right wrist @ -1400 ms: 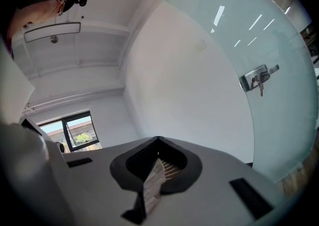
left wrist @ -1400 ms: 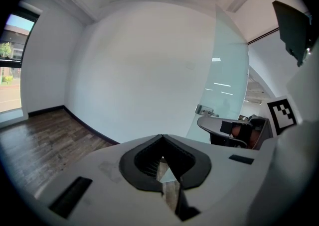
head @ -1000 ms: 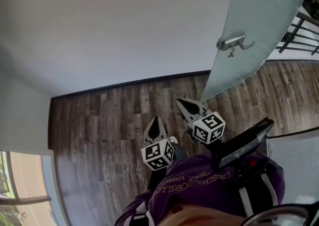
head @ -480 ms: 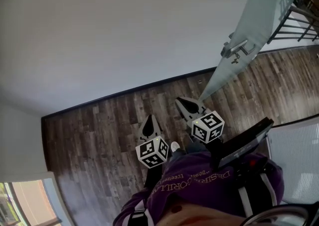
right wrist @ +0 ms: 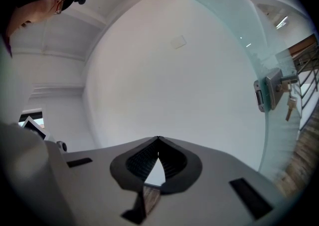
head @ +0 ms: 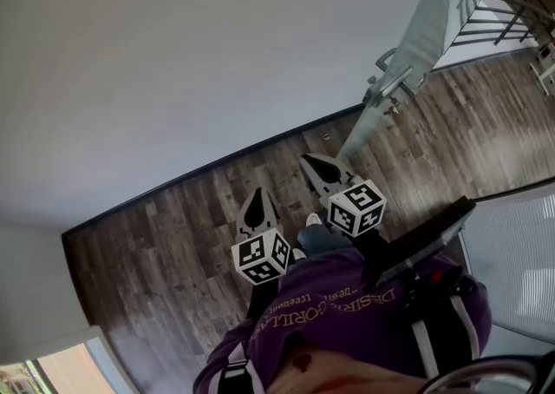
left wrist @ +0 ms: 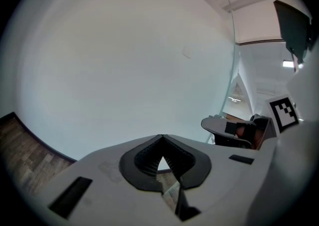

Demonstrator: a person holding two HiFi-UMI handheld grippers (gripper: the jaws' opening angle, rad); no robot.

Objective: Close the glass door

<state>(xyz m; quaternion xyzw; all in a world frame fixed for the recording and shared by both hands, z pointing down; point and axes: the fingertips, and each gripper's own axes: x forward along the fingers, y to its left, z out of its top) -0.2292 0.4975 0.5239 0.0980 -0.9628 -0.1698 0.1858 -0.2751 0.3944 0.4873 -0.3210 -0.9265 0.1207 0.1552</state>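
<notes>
A frosted glass door (head: 438,19) stands ajar at the upper right of the head view, with a metal lever handle (head: 392,87) on its edge. In the right gripper view the door (right wrist: 234,26) curves along the right, its lock and handle (right wrist: 271,92) with hanging keys at mid right. My right gripper (head: 310,164) is shut and empty, its tips short of the door's lower corner. My left gripper (head: 257,197) is shut and empty too, further left over the floor. Both face the white wall (head: 191,54). In the left gripper view the door's edge (left wrist: 232,85) runs down the right.
Dark wood-plank flooring (head: 173,219) runs to a black skirting line (head: 217,167) at the wall's foot. A black metal railing (head: 499,10) lies beyond the door. A white ribbed panel (head: 520,262) is at the right, a window corner (head: 52,371) at the lower left.
The view has swung: the door and its handle have shifted left and up in the picture and now look narrower. Both grippers have drawn closer to the wall and door, still shut.
</notes>
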